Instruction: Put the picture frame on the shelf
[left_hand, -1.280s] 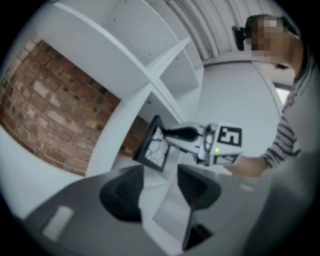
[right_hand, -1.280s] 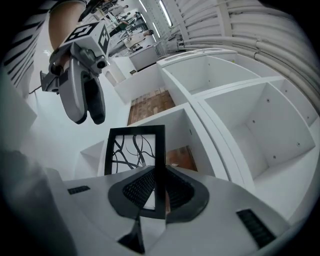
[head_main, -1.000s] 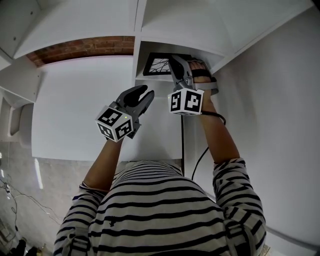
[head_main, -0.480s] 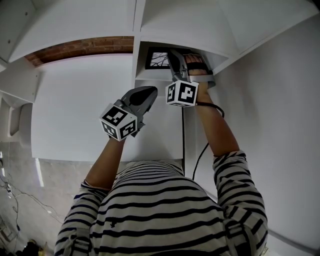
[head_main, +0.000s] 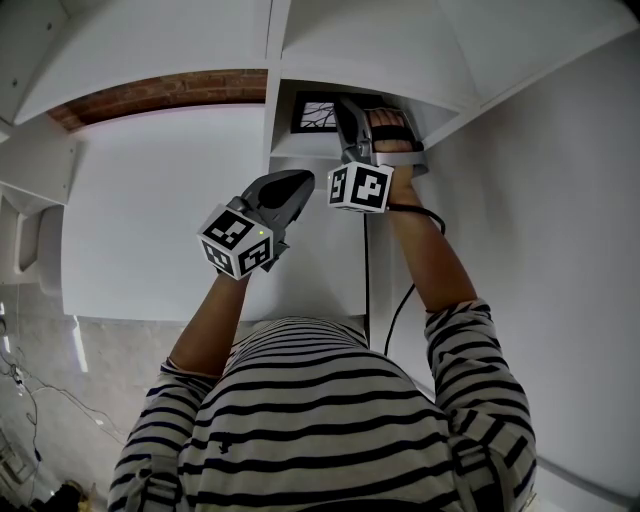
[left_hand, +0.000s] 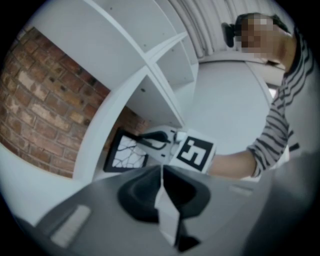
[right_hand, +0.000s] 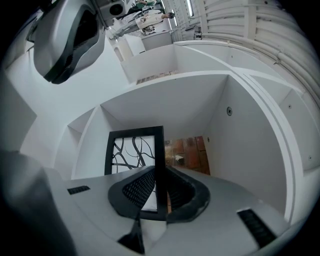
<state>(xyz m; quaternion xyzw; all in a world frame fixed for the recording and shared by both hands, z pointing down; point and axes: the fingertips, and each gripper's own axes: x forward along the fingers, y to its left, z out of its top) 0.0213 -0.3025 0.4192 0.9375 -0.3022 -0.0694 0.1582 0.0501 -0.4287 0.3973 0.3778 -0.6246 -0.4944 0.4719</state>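
your right gripper (head_main: 348, 118) has carried the frame (head_main: 314, 113) deeper into the shelf (head_main: 290, 150), jaws clamped on its right edge. your left gripper (head_main: 288, 188) has shut empty, nearer you. placing looks nearly done. only the right gripper view shows the frame (right_hand: 134, 150) upright; the jaws hide its base.

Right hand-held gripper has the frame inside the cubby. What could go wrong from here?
1. The right hand-held gripper pinches the black-framed branch-pattern picture by one side edge only. Its base is hidden, so opening the jaws may let it tip over.
2. The white shelf compartment's side wall stands beside the gripper, so pulling back could snag and drag the frame out.
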